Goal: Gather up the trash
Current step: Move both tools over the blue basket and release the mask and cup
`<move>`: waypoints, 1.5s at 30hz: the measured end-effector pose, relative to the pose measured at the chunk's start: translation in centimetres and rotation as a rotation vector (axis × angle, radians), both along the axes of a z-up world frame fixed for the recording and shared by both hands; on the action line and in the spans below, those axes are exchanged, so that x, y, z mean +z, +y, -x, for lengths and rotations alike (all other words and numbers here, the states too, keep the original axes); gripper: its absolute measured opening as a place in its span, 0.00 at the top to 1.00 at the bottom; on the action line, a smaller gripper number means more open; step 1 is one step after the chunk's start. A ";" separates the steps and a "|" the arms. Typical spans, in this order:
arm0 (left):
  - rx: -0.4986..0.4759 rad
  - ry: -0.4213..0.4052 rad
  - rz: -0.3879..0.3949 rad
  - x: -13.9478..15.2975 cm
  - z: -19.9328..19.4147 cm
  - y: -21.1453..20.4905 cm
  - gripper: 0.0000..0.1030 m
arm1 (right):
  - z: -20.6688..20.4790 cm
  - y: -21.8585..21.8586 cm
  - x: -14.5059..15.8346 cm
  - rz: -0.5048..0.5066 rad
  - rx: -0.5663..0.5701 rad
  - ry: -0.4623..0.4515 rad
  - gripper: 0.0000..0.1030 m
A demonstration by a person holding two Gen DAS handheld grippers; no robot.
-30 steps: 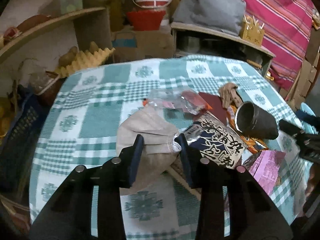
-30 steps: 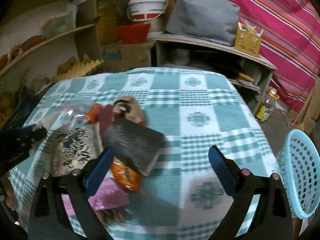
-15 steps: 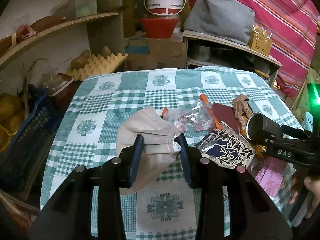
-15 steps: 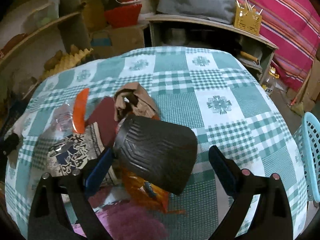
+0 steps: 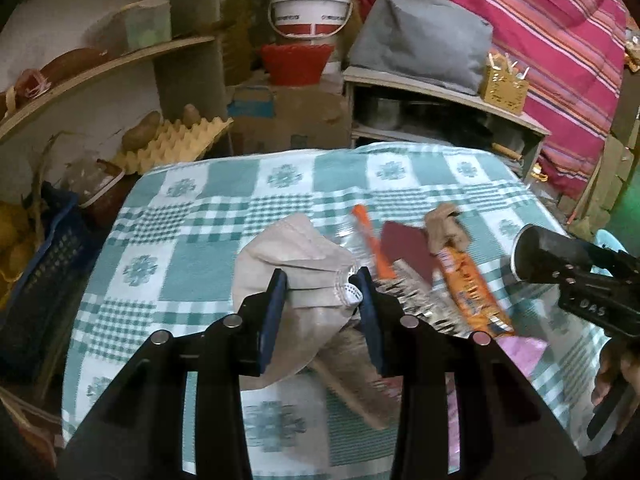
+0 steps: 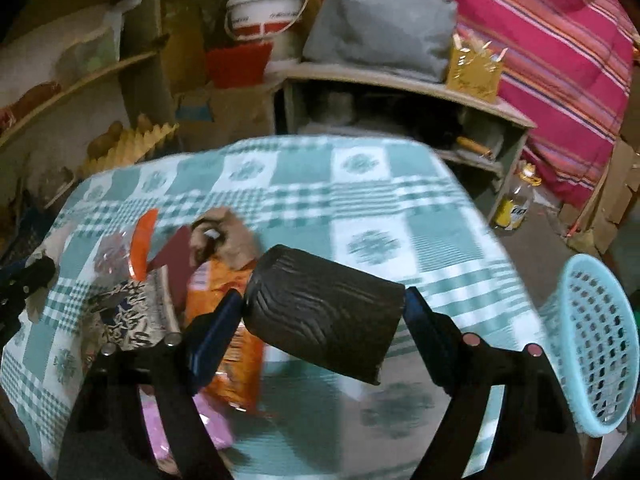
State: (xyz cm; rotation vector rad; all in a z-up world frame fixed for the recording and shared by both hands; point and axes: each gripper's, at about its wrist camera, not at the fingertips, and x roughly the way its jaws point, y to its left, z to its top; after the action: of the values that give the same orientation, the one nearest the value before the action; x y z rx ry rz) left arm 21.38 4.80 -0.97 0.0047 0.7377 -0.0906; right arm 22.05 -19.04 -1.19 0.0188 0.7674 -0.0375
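Note:
My left gripper point(image 5: 320, 294) is shut on a beige face mask point(image 5: 296, 264) and holds it above the checked tablecloth point(image 5: 192, 256). My right gripper point(image 6: 324, 308) is shut on a black ribbed paper cup point(image 6: 320, 312), lifted off the table; the cup also shows at the right of the left wrist view point(image 5: 548, 256). Trash lies on the cloth: an orange snack wrapper point(image 6: 232, 344), a dark printed packet point(image 6: 128, 320), a clear wrapper with an orange strip point(image 6: 140, 244), a dark red card point(image 5: 408, 248), crumpled brown paper point(image 6: 224, 236) and a pink wrapper point(image 6: 208, 428).
A light blue plastic basket point(image 6: 596, 352) stands off the table's right edge. Behind the table are a shelf with a grey cushion point(image 6: 380, 28), a white bucket point(image 6: 264, 8), egg trays point(image 5: 176, 144) and a dark blue crate point(image 5: 40, 280) at the left.
My right gripper closed on the black cup and lifted it off the trash pile toward the right. My left gripper rose and drew back with the mask in it.

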 end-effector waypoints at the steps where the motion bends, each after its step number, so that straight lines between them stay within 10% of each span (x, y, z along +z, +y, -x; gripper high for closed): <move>1: -0.009 -0.005 0.004 0.2 0.0 -0.8 0.66 | 0.4 -1.0 0.4 -0.001 -0.009 -0.010 0.22; 23: -0.293 -0.108 0.024 3.6 1.7 -22.3 0.66 | 9.0 -26.3 3.3 0.064 -0.300 -0.122 0.22; 38: -0.540 -0.087 0.034 0.7 4.3 -39.6 0.66 | 13.2 -34.4 2.3 0.038 -0.347 -0.151 0.22; 45: -0.583 -0.059 0.032 -0.8 3.9 -43.7 0.66 | 13.6 -36.8 1.8 -0.045 -0.397 -0.158 0.49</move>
State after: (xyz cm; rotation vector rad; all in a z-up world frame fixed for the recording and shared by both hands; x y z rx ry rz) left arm 17.45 -38.88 -1.77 0.1918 0.6570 -0.6554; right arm 8.48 -55.83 0.56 0.2146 0.5974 -0.3916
